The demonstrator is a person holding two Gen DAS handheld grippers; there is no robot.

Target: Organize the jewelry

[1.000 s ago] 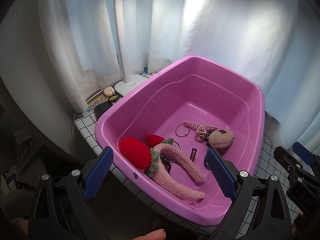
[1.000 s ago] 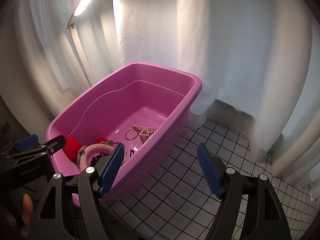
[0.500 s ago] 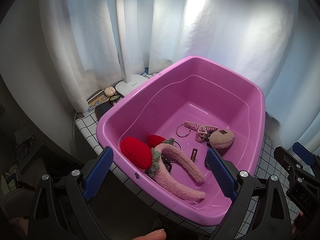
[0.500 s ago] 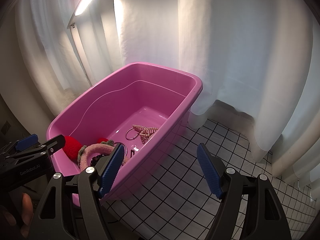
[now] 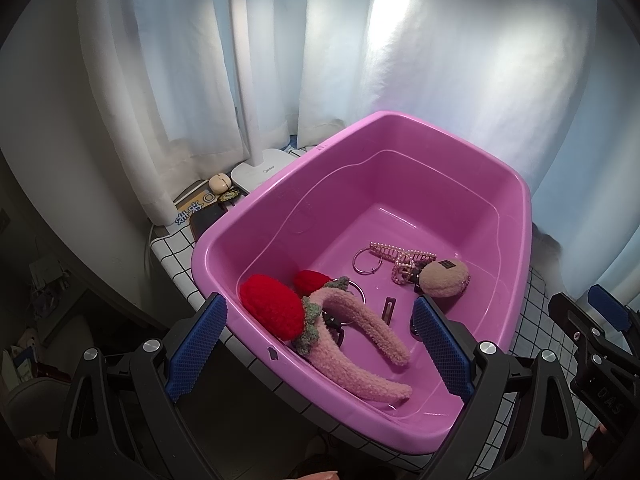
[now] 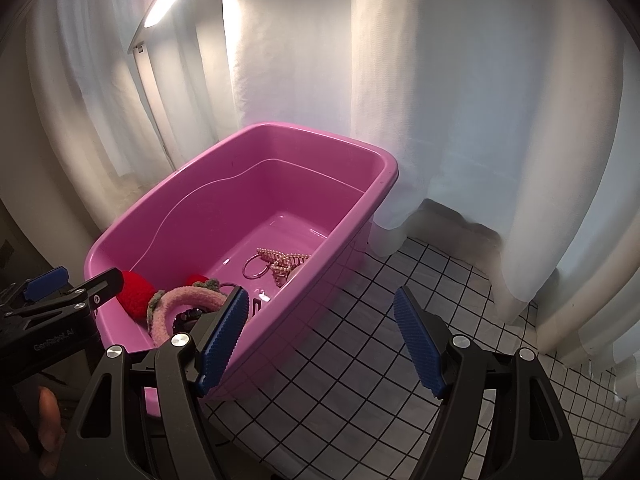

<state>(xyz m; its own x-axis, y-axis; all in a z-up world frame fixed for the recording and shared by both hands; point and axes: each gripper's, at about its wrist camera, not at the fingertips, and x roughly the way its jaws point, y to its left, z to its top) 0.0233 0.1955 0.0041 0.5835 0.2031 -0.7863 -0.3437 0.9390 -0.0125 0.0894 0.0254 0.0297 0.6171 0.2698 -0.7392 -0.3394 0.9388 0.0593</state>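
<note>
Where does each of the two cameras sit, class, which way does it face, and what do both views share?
Left wrist: rides the left gripper, above the near rim of the pink tub, looking down into it; open blue pads and the right gripper show.
Right wrist: rides the right gripper, beside the tub over the tiled counter, facing the white curtain; the left gripper shows.
Shared: tub, strawberry headband, pearl hair claw.

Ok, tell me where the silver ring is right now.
In the left wrist view the silver ring lies flat on the pink tub floor, right of centre, just left of the pearl hair claw.
</note>
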